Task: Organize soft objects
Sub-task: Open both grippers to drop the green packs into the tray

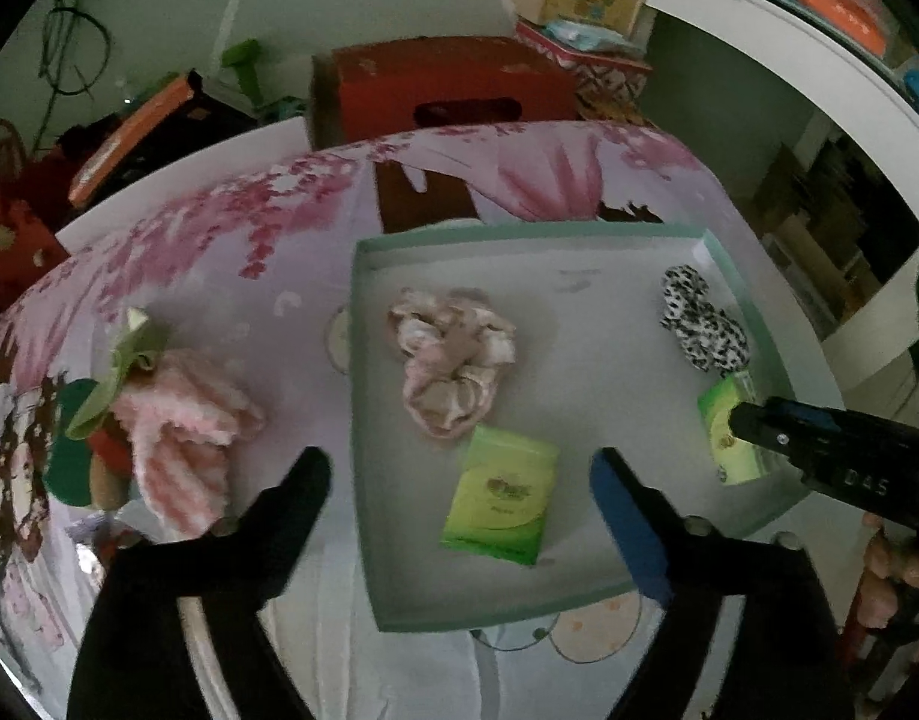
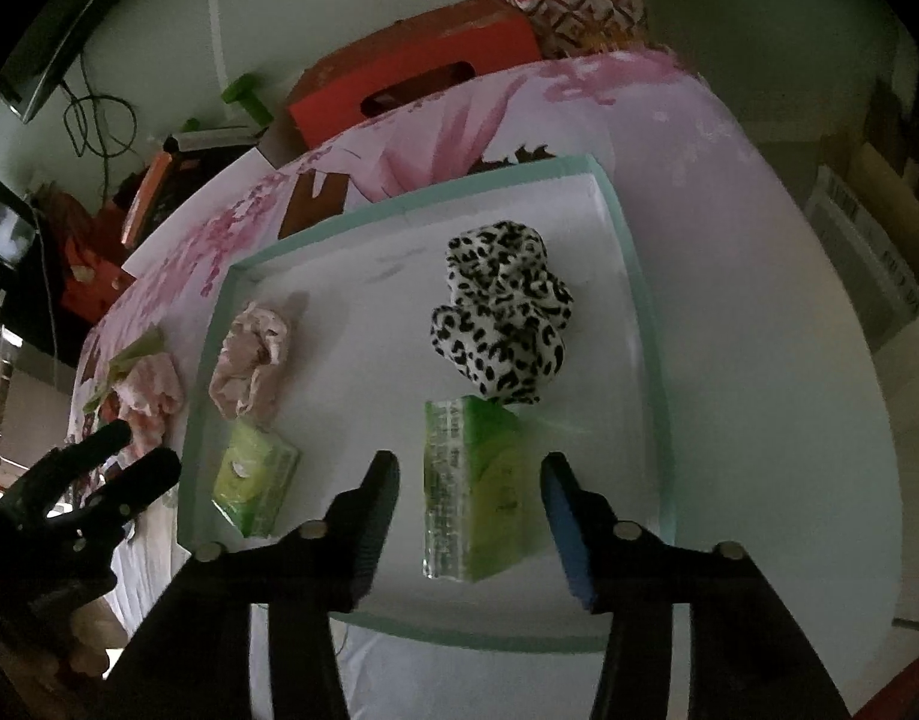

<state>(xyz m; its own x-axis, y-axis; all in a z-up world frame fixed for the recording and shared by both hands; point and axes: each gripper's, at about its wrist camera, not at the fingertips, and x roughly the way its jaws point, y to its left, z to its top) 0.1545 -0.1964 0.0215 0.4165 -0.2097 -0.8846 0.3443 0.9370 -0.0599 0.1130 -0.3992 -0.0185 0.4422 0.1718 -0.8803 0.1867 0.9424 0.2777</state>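
Observation:
A shallow white tray with a teal rim (image 1: 363, 360) lies on the flowered tablecloth. It holds a pink-beige scrunchie (image 1: 450, 354), a leopard-print scrunchie (image 1: 702, 318) and two green tissue packs (image 1: 501, 498) (image 1: 729, 438). My left gripper (image 1: 459, 468) stands open above the nearer pack, its fingers well clear of it. In the right wrist view my right gripper (image 2: 470, 462) is open around the other tissue pack (image 2: 477, 486), with a small gap on each side. The leopard scrunchie (image 2: 501, 312) lies just beyond that pack. A pink fuzzy cloth (image 1: 183, 432) with a green bow (image 1: 123, 366) lies left of the tray.
A red cardboard box (image 1: 447, 84) stands behind the table, with patterned boxes (image 1: 585, 6) stacked to its right. A white curved shelf (image 1: 819, 78) runs along the right side. Dark clutter and an orange-edged box (image 1: 129, 138) fill the back left.

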